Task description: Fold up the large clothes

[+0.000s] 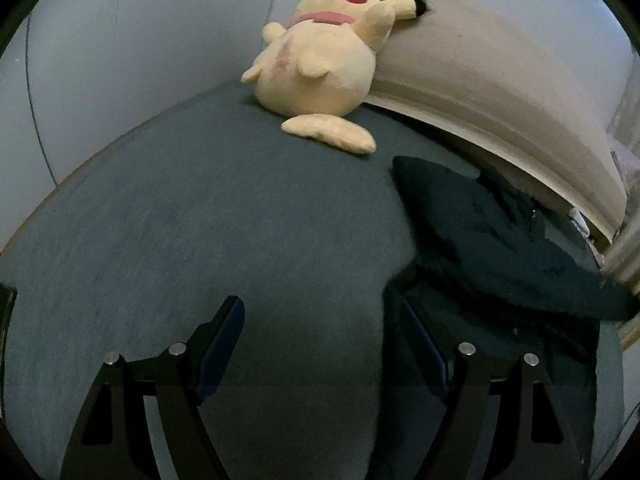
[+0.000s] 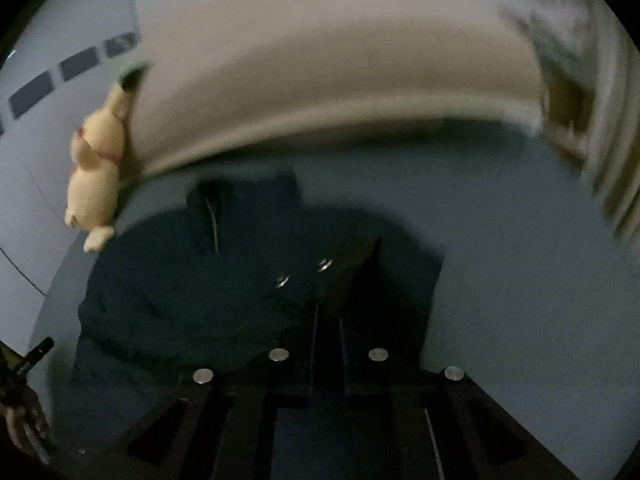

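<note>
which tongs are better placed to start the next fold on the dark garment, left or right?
Right, probably. The right tongs are shut directly over the dark garment, apparently gripping its fabric. The left tongs stand open over the bare blue bedsheet, with the garment off to their side.

My bed's blue-grey sheet [image 1: 180, 220] fills the lower half of the left view; a beige padded headboard [image 1: 500, 92] arcs across the upper right; a yellow plush toy [image 1: 320, 76] leans against it at top centre; pale wall [image 1: 100, 40] fills the upper left; dim, soft light; dark rectangles [image 2: 34, 94] dot the wall in the right view's upper left
</note>
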A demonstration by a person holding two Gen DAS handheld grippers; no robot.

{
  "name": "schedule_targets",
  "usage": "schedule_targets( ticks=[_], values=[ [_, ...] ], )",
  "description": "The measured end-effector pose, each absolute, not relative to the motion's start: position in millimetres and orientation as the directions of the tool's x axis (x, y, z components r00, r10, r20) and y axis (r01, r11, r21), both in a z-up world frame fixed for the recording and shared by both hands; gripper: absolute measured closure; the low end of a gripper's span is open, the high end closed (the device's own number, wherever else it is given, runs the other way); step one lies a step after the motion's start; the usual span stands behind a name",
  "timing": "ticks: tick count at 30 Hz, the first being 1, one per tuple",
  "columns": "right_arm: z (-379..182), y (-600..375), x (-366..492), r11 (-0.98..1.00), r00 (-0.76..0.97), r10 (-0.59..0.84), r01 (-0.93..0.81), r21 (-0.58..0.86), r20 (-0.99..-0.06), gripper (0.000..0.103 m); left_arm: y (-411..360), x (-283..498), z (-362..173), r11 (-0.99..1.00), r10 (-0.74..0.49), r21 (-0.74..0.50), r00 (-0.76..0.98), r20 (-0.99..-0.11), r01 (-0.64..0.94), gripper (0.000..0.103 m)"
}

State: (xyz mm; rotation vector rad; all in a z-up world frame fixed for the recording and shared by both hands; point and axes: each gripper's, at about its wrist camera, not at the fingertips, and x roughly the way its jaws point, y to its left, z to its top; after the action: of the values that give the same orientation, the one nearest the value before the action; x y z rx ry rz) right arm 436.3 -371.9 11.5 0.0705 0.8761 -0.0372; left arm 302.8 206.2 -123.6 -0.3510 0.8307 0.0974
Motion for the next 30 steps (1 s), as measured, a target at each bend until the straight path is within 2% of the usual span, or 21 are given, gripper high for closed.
schedule_targets(
  ticks=[3, 6, 10, 16, 19, 21, 22, 24, 25, 26, 28, 30],
  values=[
    [20.8, -365.8, 435.4, 0.998, 0.677, -0.034, 0.059, 0.008, -0.735, 0.093, 197.9, 313.5, -116.8, 0.943, -0.057, -0.265, 0.686, -0.725, -0.202, 0.023],
    [-29.7, -369.1, 441.7, 0.995, 0.62, -0.091, 0.091, -0.044, -0.779, 0.093, 177.1, 331.0, -105.2, 0.953, -0.071, -0.255, 0.695, -0.716, -0.165, 0.023],
    [-100.6, -384.0, 450.4, 0.991, 0.522, -0.089, 0.132, -0.023, -0.848, 0.094, 136.0, 358.9, -85.0, 0.975, -0.083, -0.207, 0.716, -0.693, -0.087, 0.023],
    [-114.1, -388.7, 451.4, 0.989, 0.534, -0.06, 0.146, 0.022, -0.844, 0.093, 71.0, 393.4, -75.0, 0.995, -0.068, -0.096, 0.733, -0.677, 0.003, 0.023],
    [-114.7, -404.6, 441.2, 0.985, 0.537, -0.013, 0.153, 0.082, -0.843, 0.09, 43.5, 413.7, -98.5, 1.0, 0.009, 0.015, 0.69, -0.724, 0.004, 0.023],
    [-114.9, -411.4, 440.3, 0.978, 0.535, 0.025, 0.161, 0.131, -0.844, 0.088, 35.1, 425.1, -124.7, 0.997, 0.048, 0.07, 0.618, -0.785, 0.011, 0.023],
    [-113.8, -415.1, 441.0, 0.974, 0.533, 0.047, 0.165, 0.158, -0.845, 0.082, 33.7, 425.3, -134.5, 0.996, 0.058, 0.084, 0.607, -0.793, 0.015, 0.023],
    [-107.9, -418.3, 438.8, 0.962, 0.529, 0.068, 0.189, 0.196, -0.846, 0.062, 31.1, 420.3, -141.8, 0.992, 0.08, 0.124, 0.636, -0.768, 0.025, 0.021],
    [-101.0, -422.7, 435.4, 0.954, 0.541, 0.071, 0.21, 0.216, -0.838, 0.039, 30.6, 419.4, -142.9, 0.99, 0.085, 0.136, 0.639, -0.765, 0.031, 0.021],
    [-95.6, -423.4, 433.7, 0.948, 0.556, 0.062, 0.226, 0.223, -0.829, 0.022, 30.7, 418.8, -143.0, 0.99, 0.085, 0.139, 0.639, -0.764, 0.034, 0.021],
    [-76.5, -424.4, 426.4, 0.938, 0.602, -0.026, 0.291, 0.189, -0.798, 0.02, 32.8, 420.1, -139.8, 0.99, 0.082, 0.137, 0.629, -0.773, 0.039, 0.021],
    [-55.3, -418.7, 425.7, 0.934, 0.658, -0.029, 0.286, 0.214, -0.753, 0.02, 36.3, 418.3, -127.9, 0.991, 0.083, 0.133, 0.632, -0.77, 0.032, 0.021]
  ],
)
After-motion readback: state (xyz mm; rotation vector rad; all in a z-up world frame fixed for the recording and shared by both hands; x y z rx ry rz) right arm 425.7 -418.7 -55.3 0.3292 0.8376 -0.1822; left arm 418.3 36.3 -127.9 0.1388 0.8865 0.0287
